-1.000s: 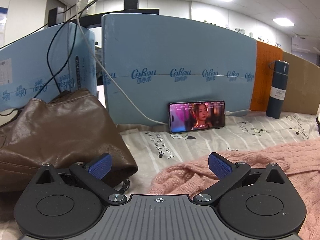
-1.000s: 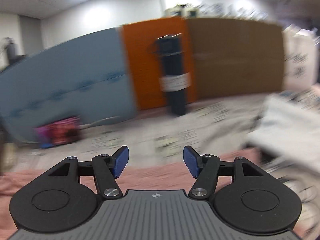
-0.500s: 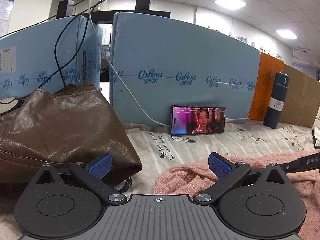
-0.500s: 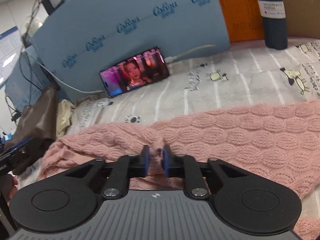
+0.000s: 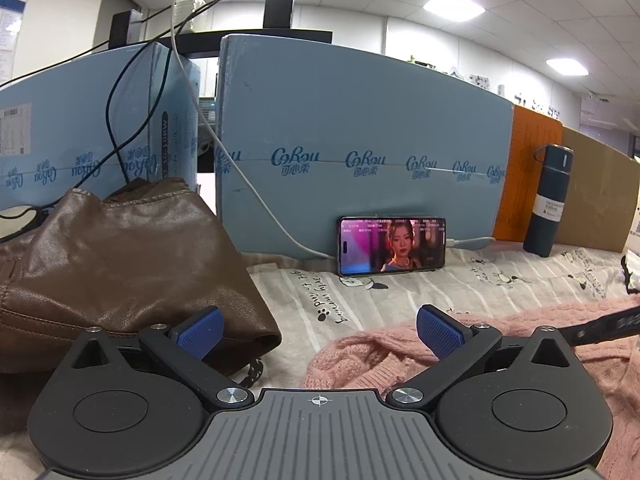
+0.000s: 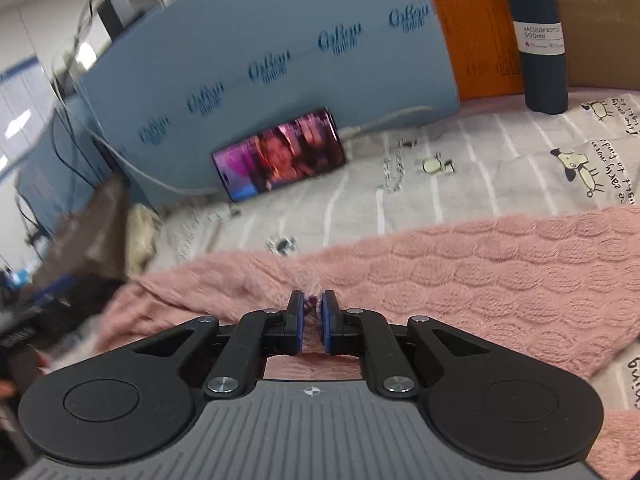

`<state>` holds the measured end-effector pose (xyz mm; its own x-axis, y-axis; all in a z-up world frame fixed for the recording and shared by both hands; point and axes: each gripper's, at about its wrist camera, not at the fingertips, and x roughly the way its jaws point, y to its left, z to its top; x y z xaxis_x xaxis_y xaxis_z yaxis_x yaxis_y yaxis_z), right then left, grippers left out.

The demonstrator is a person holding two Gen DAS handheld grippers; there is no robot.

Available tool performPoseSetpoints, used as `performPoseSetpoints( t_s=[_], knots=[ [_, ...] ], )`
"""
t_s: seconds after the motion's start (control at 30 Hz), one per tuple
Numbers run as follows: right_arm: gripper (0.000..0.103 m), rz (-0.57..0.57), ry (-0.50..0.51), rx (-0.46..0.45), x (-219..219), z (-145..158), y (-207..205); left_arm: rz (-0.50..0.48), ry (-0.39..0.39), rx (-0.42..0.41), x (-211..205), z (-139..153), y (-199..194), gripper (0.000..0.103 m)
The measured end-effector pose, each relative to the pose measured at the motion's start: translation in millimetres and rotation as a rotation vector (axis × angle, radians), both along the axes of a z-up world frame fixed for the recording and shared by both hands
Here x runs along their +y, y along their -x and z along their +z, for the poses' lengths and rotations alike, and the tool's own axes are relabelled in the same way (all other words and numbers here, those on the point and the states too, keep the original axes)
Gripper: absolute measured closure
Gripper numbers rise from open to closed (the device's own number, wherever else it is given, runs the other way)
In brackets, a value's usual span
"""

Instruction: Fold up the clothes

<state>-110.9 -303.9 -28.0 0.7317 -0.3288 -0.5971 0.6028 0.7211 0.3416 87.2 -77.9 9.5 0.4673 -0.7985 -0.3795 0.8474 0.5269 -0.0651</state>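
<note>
1. on the printed grey-and-white bedsheet (image 6: 460, 184), the pink cable-knit sweater (image 6: 500, 276) lies spread as a broad band, its long axis running left to right across your right wrist view, well in front of the propped phone (image 6: 280, 158) and the dark blue vacuum bottle (image 6: 540, 40).
2. your right gripper (image 6: 312, 312) has its blue pads pinched together on a small tuft of that knit near the sweater's middle; the jaws are nearly touching, with yarn between them.
3. your left gripper (image 5: 318, 330) hangs with its jaws wide apart, holding nothing; it sits above the sweater's left end, between the brown leather bag (image 5: 120, 264) and the pink knit.
4. judging by this, you are at the grasp stage of a first fold, one hand committed and the other waiting.
5. the next move probably calls for closing your left gripper on the near edge, then lifting both together so the knit folds across its short axis without stretching.
6. which end is collar or hem, you cannot tell here.
</note>
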Motion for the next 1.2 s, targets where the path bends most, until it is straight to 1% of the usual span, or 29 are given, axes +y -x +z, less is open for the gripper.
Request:
performPoseSetpoints(
  t_s=[0.07, 0.1, 0.13, 0.17, 0.2, 0.23, 0.33, 0.43, 0.63, 0.77, 0.8, 0.83, 0.87, 0.9, 0.93, 1.03, 1.07, 1.13, 1.17, 1.2],
  knots=[
    [0.089, -0.007, 0.04, 0.038, 1.3, -5.5, -4.9, 0.003, 0.002, 0.002, 0.7, -0.1, -0.5, 0.0],
    [0.085, -0.013, 0.051, 0.042, 1.3, -5.3, -4.2, 0.006, 0.005, 0.004, 1.5, 0.0, -1.2, 0.0],
    [0.076, -0.021, 0.056, 0.038, 1.3, -4.1, -1.7, 0.008, 0.009, 0.005, 2.2, 0.4, -1.5, 0.0],
    [0.072, -0.033, 0.058, 0.029, 1.0, -1.0, 2.4, 0.01, 0.013, 0.006, 2.9, 0.8, -1.7, 0.0],
    [0.064, -0.048, 0.062, 0.014, 1.1, 3.5, 8.0, 0.01, 0.016, 0.006, 3.6, 1.2, -1.7, 0.0],
    [0.06, -0.061, 0.07, -0.003, 2.5, 9.0, 14.2, 0.009, 0.019, 0.004, 4.3, 1.6, -1.4, 0.0],
    [0.053, -0.064, 0.103, -0.05, 13.5, 24.4, 37.1, 0.003, 0.027, -0.003, 5.5, 3.2, 0.3, 0.0],
    [0.052, -0.027, 0.071, -0.068, 26.3, 30.5, 57.8, -0.003, 0.032, -0.011, 6.0, 4.3, 2.2, 0.0],
    [0.052, 0.017, -0.046, -0.062, 52.4, 16.7, 79.5, -0.017, 0.039, -0.026, 6.6, 3.9, 6.4, 0.0],
    [0.057, 0.033, -0.067, -0.042, 64.1, 4.8, 78.0, -0.023, 0.051, -0.055, 12.9, 5.4, 17.0, 0.0],
    [0.066, 0.04, -0.059, -0.037, 67.0, 2.5, 77.0, -0.025, 0.058, -0.067, 16.7, 6.4, 21.3, 0.0],
    [0.076, 0.048, -0.05, -0.032, 70.0, 0.3, 75.9, -0.032, 0.069, -0.079, 22.4, 7.5, 26.3, 0.0],
    [0.08, 0.067, -0.04, -0.034, 73.4, -1.0, 75.6, -0.042, 0.084, -0.089, 29.9, 8.5, 30.5, 0.0],
    [0.087, 0.085, -0.036, -0.047, 75.7, -1.1, 77.5, -0.054, 0.1, -0.097, 37.5, 9.3, 34.6, 0.0],
    [0.089, 0.103, -0.032, -0.062, 77.8, -1.0, 79.8, -0.073, 0.118, -0.101, 45.9, 9.7, 38.1, 0.0],
    [0.09, 0.083, -0.007, -0.1, 81.3, 6.0, 93.5, -0.137, 0.146, -0.098, 66.1, 9.3, 48.6, 0.0],
    [0.09, 0.081, -0.001, -0.108, 82.4, 8.0, 96.6, -0.166, 0.14, -0.105, 69.3, 8.1, 54.2, 0.0],
    [0.09, 0.082, 0.016, -0.109, 85.1, 11.0, 100.1, -0.234, 0.088, -0.137, 70.1, 3.5, 69.2, 0.0],
    [0.09, 0.081, 0.04, -0.096, 87.6, 11.1, 99.6, -0.273, 0.045, -0.179, 69.0, -0.8, 80.2, 0.0],
    [0.09, 0.078, 0.069, -0.077, 90.0, 10.3, 98.1, -0.316, 0.0, -0.243, 67.9, -6.1, 93.7, 0.0]
  ],
)
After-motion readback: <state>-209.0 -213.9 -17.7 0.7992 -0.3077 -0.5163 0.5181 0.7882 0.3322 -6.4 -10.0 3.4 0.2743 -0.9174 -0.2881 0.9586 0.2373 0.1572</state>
